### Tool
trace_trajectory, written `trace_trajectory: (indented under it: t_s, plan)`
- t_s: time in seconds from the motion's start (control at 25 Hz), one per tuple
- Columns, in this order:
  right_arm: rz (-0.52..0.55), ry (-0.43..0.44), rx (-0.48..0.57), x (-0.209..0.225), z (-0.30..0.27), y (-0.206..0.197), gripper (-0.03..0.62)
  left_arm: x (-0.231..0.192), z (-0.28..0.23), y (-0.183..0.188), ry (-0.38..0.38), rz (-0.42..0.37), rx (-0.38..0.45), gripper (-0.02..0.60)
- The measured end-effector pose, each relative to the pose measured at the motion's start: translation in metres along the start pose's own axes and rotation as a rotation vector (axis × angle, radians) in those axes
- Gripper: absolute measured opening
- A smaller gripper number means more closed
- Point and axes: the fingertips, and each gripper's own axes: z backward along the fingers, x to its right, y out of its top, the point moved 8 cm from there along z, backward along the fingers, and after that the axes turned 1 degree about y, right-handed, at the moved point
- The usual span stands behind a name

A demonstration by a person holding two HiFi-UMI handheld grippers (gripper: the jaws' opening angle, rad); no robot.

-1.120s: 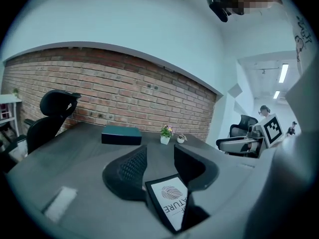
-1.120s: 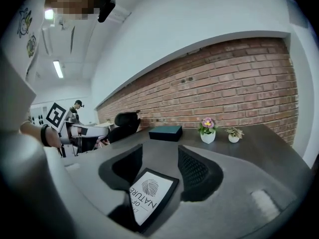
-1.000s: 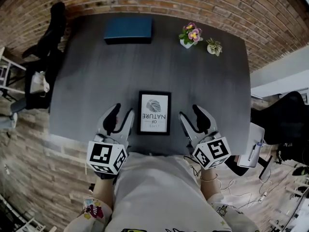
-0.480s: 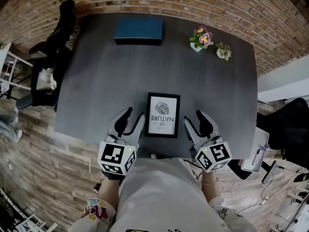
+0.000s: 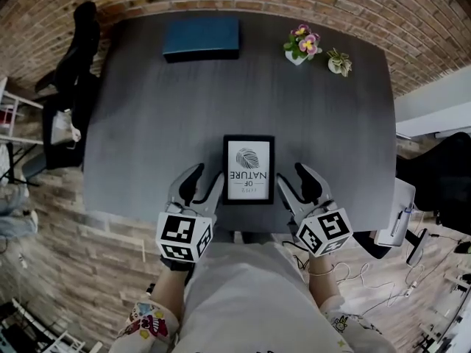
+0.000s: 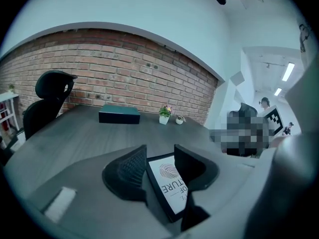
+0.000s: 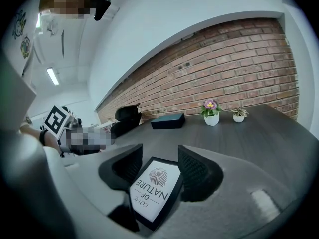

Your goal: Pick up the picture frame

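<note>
Both grippers have drawn closer to the picture frame, which lies flat near the front edge of the worktop. The left gripper, fingers opening on nothing, flanks its left side. The right gripper, fingers apart, flanks its right. Bare worktop runs on to a blue box. Each gripper view shows the frame through the gap between its fingers, but the head view shows it beside them.

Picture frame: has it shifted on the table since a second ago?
No. The picture frame still lies by the table's near edge, same offset from the blue box.
</note>
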Motion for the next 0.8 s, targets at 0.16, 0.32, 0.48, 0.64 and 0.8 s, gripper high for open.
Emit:
trace_trajectory:
  t_s: [0.16,0.32,0.48,0.64,0.8]
  plan:
    - [-0.026,0.002,-0.025,0.001,-0.005,-0.012,0.219,-0.003,-0.011,-0.015,-0.008,0.044,-0.045,0.179]
    - [-0.05,0.01,-0.05,0.004,-0.011,-0.022,0.219,-0.005,-0.026,-0.029,-0.011,0.075,-0.092,0.173]
    - [-0.075,0.012,-0.068,0.009,-0.015,-0.032,0.219,-0.003,-0.042,-0.044,-0.013,0.07,-0.15,0.172]
    - [-0.103,0.009,-0.08,0.014,-0.018,-0.042,0.219,-0.005,-0.055,-0.057,-0.006,0.079,-0.193,0.17]
    - [-0.134,0.003,-0.086,0.018,-0.019,-0.051,0.219,-0.007,-0.065,-0.07,0.001,0.089,-0.236,0.163]
